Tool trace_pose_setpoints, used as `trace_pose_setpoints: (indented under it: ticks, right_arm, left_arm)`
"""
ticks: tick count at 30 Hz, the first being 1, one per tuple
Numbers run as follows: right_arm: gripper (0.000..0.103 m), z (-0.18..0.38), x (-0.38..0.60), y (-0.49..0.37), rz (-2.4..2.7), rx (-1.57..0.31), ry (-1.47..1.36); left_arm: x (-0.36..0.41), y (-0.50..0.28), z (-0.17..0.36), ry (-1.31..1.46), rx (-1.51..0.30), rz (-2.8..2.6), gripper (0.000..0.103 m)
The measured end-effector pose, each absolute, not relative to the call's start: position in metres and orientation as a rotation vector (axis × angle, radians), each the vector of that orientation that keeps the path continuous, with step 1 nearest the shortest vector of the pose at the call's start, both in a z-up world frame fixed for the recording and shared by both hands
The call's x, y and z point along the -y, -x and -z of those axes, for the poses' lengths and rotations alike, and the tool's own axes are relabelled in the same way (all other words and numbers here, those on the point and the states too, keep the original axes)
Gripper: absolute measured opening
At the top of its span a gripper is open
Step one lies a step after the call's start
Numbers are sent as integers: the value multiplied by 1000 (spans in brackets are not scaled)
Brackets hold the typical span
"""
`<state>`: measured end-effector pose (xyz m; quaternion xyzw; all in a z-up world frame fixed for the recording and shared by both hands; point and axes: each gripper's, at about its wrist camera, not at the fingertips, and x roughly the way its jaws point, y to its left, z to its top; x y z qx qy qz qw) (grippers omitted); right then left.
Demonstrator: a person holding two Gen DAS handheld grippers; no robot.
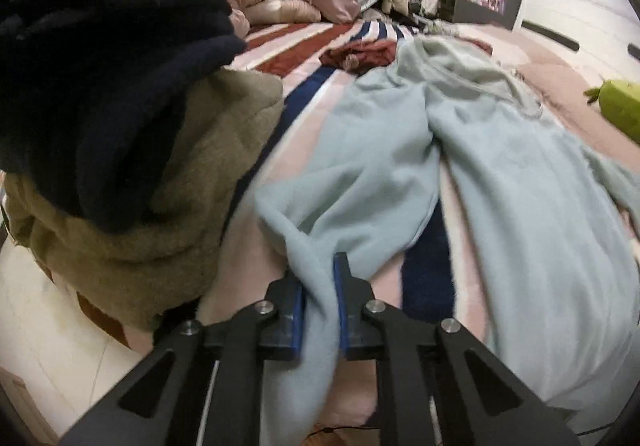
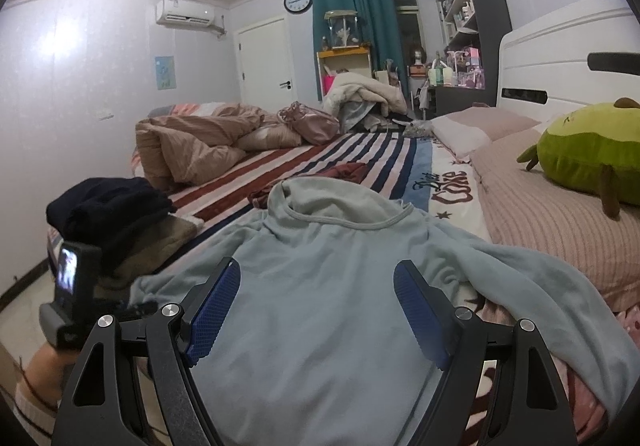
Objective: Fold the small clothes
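Two folded garments stacked far left; pale blue top unfolded on bed. Left gripper jaws pinching its edge; right gripper jaws spread; folding barely begun.

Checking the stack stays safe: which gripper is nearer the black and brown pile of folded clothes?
Left. The left gripper grips the light blue top right beside the pile; the right gripper hovers open farther away.

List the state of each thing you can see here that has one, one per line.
Left gripper: shut on a fold of the light blue top.
Right gripper: open, over the top, holding nothing.
Light blue top: spread on the bed, not folded.
Black garment: folded, on top of the tan one.
Tan garment: folded, bottom of the pile.
Dark red garment: crumpled.
Door: closed.
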<state>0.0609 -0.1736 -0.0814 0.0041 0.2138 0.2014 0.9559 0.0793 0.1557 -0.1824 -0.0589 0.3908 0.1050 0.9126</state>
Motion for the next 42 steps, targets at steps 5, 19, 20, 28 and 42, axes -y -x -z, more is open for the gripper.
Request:
trace_pose_setpoints:
  ticks: [5,19,20,28,42]
  right_arm:
    - [76,97,182,-63,-418,-470,-23]
    - [77,116,259,-61,-347,-473,-157]
    - [77,119,265,-62,-340,-479,-169]
    - [77,139,260,-73,-358,-561,-149]
    - [84,173,93,-68,-687,-760,4]
  left_arm:
    - [-146,-66,152,115,-702,-185,10]
    - [-2,-115,138,204,-752,380,12]
    - [3,-121,149,220,-798,398,12]
    - [-29,-92,122,237,-694,383,61]
    - [-147,-34,123,227,-577,158,78]
